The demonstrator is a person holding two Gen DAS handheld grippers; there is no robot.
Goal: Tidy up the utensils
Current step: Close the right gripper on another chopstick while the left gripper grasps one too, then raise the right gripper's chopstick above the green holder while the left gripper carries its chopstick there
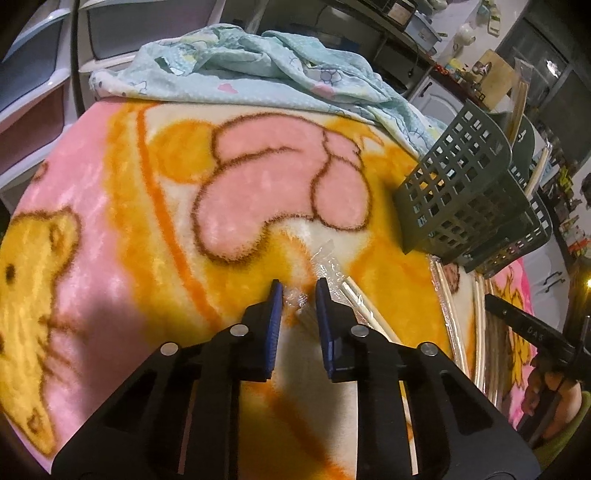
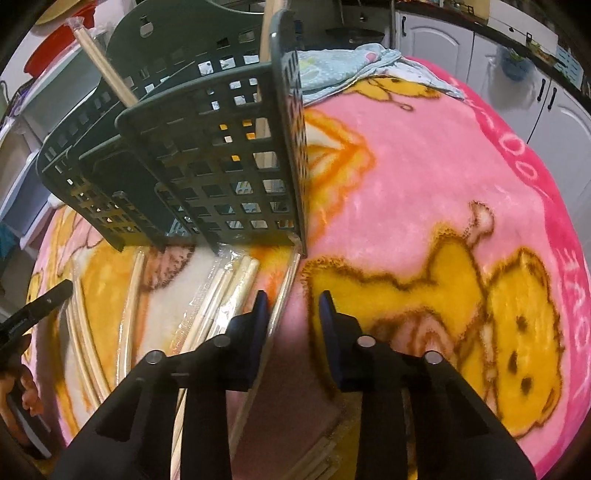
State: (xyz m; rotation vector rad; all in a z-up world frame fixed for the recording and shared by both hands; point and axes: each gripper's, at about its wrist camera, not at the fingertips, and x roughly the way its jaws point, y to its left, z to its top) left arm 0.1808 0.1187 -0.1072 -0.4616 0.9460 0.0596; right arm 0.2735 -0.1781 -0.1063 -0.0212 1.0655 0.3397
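Both the left gripper [image 1: 298, 290] and right gripper [image 2: 290, 302] hover open and empty over wrapped chopsticks [image 2: 236, 284] beside the basket [image 2: 221, 166].

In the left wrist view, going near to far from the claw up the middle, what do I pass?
left claw → wrapped chopsticks at its tips → pink-and-orange blanket → crumpled light-blue cloth → white drawer units behind.

Crumpled teal cloth [image 1: 266, 70] lies on pink-and-yellow blanket [image 1: 110, 192].
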